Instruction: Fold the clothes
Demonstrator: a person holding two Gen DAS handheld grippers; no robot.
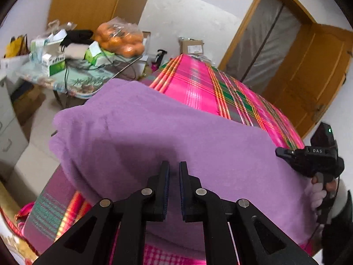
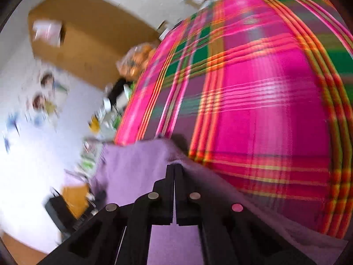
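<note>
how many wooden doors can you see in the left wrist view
2: a brown wooden door standing open at right beside the plastic-curtained doorway, and a brown wooden closed door at upper left; others may be hidden.

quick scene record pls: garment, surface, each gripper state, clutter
garment: purple fleece cloth, partly folded, lying on the bed
surface: bed with pink plaid sheet
left gripper: narrowly open, over the cloth, holding nothing
right gripper: shut on the cloth's edge
clutter: side table with a bag of oranges and boxes
image quality: right wrist view blurred
</note>
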